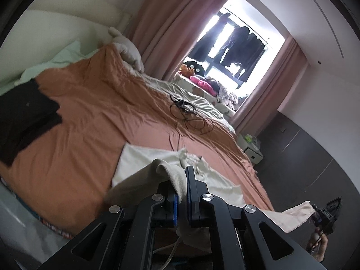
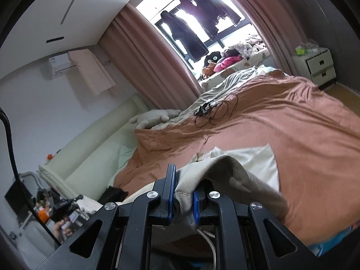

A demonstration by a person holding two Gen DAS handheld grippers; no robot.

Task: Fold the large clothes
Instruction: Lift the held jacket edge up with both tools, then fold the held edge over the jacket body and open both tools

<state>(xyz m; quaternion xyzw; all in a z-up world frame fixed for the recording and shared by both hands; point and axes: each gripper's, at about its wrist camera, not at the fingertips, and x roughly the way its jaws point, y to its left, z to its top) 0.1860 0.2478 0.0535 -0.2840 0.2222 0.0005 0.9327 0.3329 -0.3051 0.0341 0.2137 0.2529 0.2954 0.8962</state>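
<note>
Garment (image 1: pixel 144 164) lower part hidden behind tool; black cloth (image 1: pixel 24 117) perhaps cut off.

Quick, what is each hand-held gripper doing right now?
Left hand-held gripper: shut on the beige garment.
Right hand-held gripper: shut on the same beige garment.

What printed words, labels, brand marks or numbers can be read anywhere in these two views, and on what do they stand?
None can be read.
White wall air conditioner: a small label on its front, too blurred to read.
Patterned band at the bed's edge: marks too blurred to tell as letters.
</note>
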